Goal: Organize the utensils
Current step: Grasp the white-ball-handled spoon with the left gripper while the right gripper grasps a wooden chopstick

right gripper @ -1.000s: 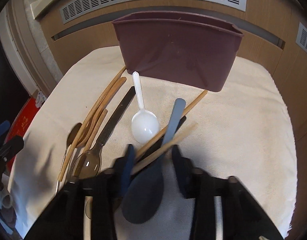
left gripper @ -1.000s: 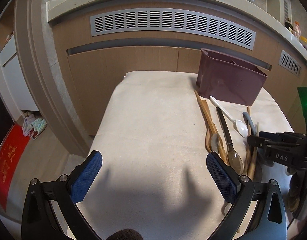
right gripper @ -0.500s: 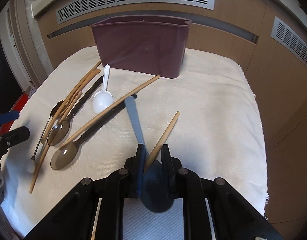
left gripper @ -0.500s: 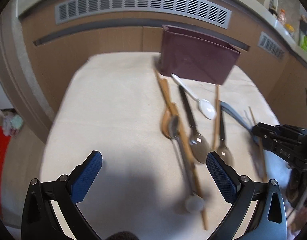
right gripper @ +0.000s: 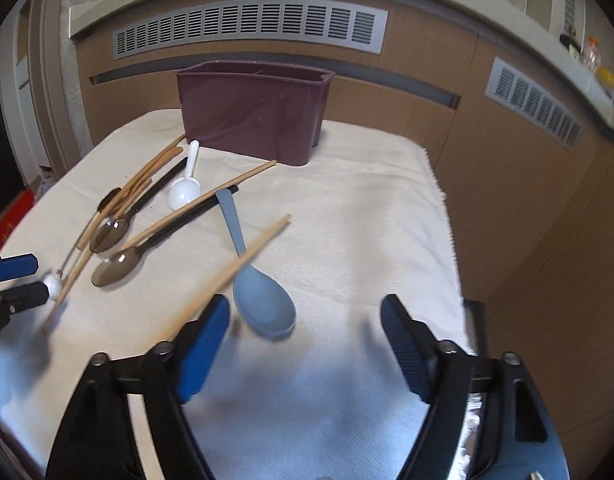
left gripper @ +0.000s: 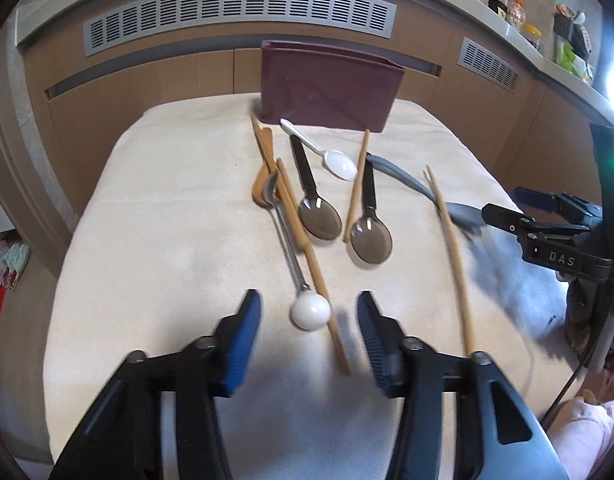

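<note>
Utensils lie loose on the cloth-covered surface [left gripper: 179,208], none yet in the maroon caddy [left gripper: 331,84] at the far edge; left claw [left gripper: 309,326] open astride the ball-ended metal spoon [left gripper: 293,258]; right claw [right gripper: 305,330] open, empty, near the grey-blue spoon [right gripper: 263,300]; pickup step in hand; next move calls for closing, then carrying to the caddy.

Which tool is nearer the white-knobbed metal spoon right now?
Left. The left tool brackets the spoon's white knob; the right tool is open over the blue spoon, well off to the side.
</note>
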A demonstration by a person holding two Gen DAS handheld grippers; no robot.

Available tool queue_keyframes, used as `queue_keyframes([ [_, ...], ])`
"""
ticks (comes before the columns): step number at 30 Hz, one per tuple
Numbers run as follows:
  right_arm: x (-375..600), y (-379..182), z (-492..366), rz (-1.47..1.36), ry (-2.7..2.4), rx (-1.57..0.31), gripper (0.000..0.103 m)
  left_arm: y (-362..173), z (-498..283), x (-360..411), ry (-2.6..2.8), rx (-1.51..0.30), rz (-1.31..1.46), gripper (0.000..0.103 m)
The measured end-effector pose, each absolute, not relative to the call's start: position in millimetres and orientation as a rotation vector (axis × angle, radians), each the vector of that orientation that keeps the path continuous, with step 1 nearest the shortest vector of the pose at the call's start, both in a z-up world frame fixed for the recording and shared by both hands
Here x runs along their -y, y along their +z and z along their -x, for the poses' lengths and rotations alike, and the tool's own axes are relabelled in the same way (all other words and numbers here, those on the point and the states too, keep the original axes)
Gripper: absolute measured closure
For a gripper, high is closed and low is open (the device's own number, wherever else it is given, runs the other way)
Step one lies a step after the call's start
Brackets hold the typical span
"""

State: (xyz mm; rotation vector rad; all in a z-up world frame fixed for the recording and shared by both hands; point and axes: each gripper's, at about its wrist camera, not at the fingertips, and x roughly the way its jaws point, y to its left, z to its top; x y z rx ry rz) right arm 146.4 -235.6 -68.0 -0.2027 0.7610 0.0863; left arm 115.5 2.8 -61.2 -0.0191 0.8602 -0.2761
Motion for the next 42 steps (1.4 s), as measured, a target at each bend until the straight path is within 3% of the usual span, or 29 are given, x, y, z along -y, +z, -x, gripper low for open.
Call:
queue_keyframes([
  [2,236,-67,-138,0.241,0.048,-0.735,0.014,-64,-117,-1,-0.272,-0.87,0.018,0.073],
  [6,241,-65,-129,0.251,0.013,-0.712,0.007,-69,-124,0,-0.237,-0.89,0.017,0.073],
  [10,245,-65,-129,0.207,0.026,-0.722,0.006,-77,-127,4,-0.236,-0.905,0.014,0.073],
  [12,244,-64,-130,0.177,0.05,-0.731,0.006,-76,-128,6,-0.232,-0.897,0.007,0.08],
  [14,241,-63,-133,0.146,0.073,-0.741,0.006,-71,-126,6,-0.222,-0.868,0.0,0.08],
  [20,234,-59,-146,0.044,0.128,-0.776,0.006,-29,-115,-10,-0.196,-0.707,-0.003,0.08],
  [26,216,-58,-140,0.127,0.14,-0.75,0.007,7,-117,-25,-0.18,-0.593,0.022,0.08],
  [31,215,-56,-145,0.13,0.146,-0.746,0.013,25,-117,-28,-0.194,-0.544,0.031,0.08],
  [35,213,-55,-165,0.088,0.158,-0.768,0.034,36,-119,-27,-0.211,-0.518,0.045,0.08],
  [42,199,-83,-228,-0.015,0.152,-0.94,0.06,41,-122,-31,-0.23,-0.508,0.064,0.08],
])
